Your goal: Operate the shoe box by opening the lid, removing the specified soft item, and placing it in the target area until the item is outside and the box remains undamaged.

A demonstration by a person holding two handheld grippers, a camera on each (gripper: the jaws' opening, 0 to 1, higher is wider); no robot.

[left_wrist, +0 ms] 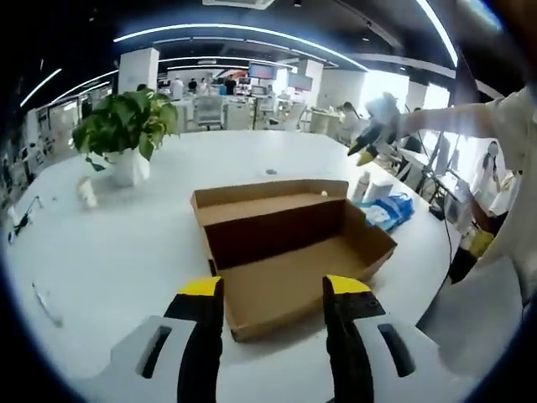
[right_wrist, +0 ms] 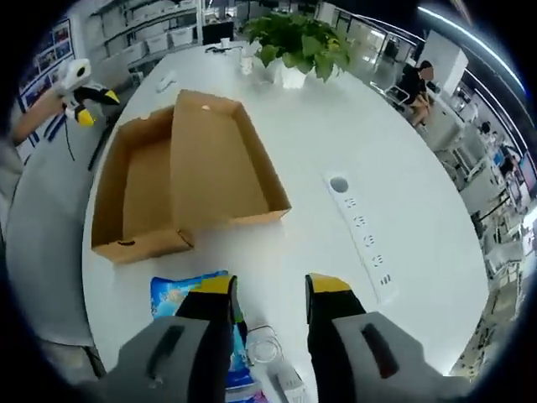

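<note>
The brown cardboard shoe box (left_wrist: 285, 252) lies open on the white table, its lid (left_wrist: 268, 195) folded back behind it. Both halves look empty inside. My left gripper (left_wrist: 274, 290) hovers open just in front of the box's near edge, with nothing between its yellow-tipped fingers. A soft blue packet (left_wrist: 388, 210) rests on the table right of the box. In the right gripper view the box (right_wrist: 138, 189) and its lid (right_wrist: 222, 159) lie ahead, and my right gripper (right_wrist: 270, 290) stands open above the table, its left finger over the blue packet (right_wrist: 180, 295). The left gripper (right_wrist: 80, 92) shows at the far left.
A potted green plant (left_wrist: 126, 130) stands at the back left, with a small white thing (left_wrist: 86, 191) near it. A white power strip (right_wrist: 361, 235) lies right of the box. White packs (left_wrist: 373, 186) sit by the blue packet. A person's sleeve (left_wrist: 495, 117) holds the right gripper (left_wrist: 373, 138).
</note>
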